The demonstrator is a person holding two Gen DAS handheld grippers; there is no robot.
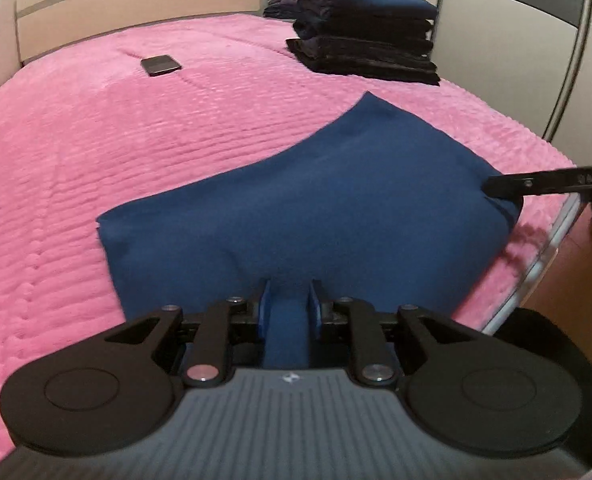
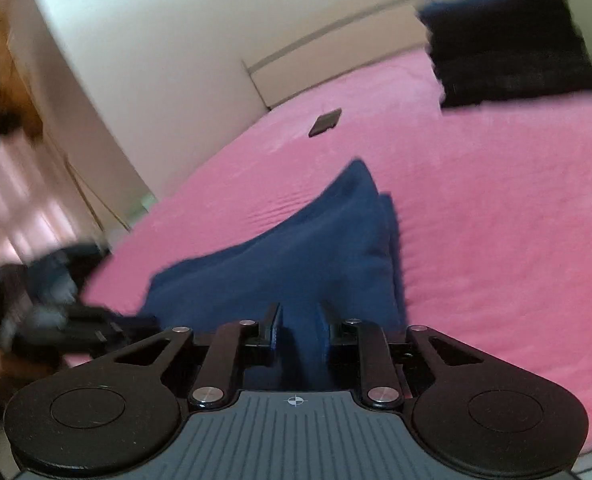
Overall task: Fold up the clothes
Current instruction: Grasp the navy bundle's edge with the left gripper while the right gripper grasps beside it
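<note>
A dark blue garment (image 1: 316, 208) lies partly folded on the pink bedspread (image 1: 96, 152), near the bed's near edge. My left gripper (image 1: 289, 300) is shut on a bunched fold of its near hem. My right gripper (image 2: 298, 320) is shut on another part of the same blue garment (image 2: 296, 248), which rises in a ridge away from it. In the left wrist view the right gripper (image 1: 496, 186) reaches in from the right and pinches the cloth's right corner. In the right wrist view the left gripper (image 2: 136, 326) shows blurred at lower left on the cloth's edge.
A stack of folded dark clothes (image 1: 368, 40) sits at the bed's far right corner. A small dark flat device (image 1: 161, 65) lies on the bedspread toward the headboard (image 1: 136, 4). The bed's edge (image 1: 544, 256) and a wooden floor are at right. A wardrobe (image 1: 496, 20) stands behind.
</note>
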